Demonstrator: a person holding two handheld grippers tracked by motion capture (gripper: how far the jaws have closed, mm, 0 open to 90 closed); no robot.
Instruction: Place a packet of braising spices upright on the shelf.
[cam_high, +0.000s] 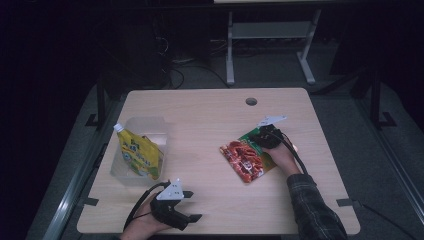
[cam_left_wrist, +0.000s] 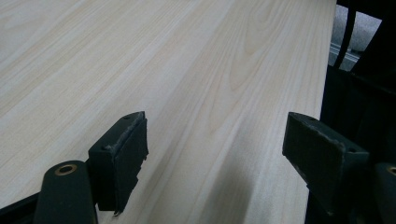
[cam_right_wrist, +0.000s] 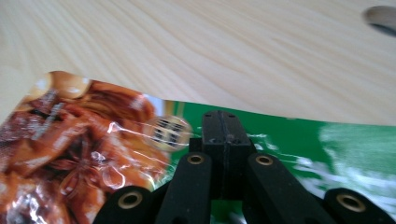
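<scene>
Table (cam_high: 210, 110): a pale wooden top is seen from above, with a round hole (cam_high: 251, 101) near its far edge.
Clear box (cam_high: 147, 131): a see-through container is set at the left side of the table.
Yellow pouch (cam_high: 140, 154): a yellow spouted pouch with a white cap is leaned inside the clear box, its cap pointed to the far left.
Left gripper (cam_high: 192, 206): it is held low at the near left edge of the table, well apart from the box. In the left gripper view its two black jaws are spread wide over bare wood, and nothing is held between them.
Snack packet (cam_high: 248, 156): a flat, glossy packet is laid right of the table's centre, turned at a slant. Its left part is printed with reddish-brown braised food, with a small round cream label; its right part is green. The film is creased and light is reflected off it.
Right gripper (cam_high: 263, 141): it is placed over the packet's green far corner. In the right gripper view (cam_right_wrist: 219, 122) its jaws are pressed fully together over the green part; whether the packet's film is pinched cannot be told.
Right sleeve (cam_high: 312, 207): a dark checked sleeve is seen at the near right.
</scene>
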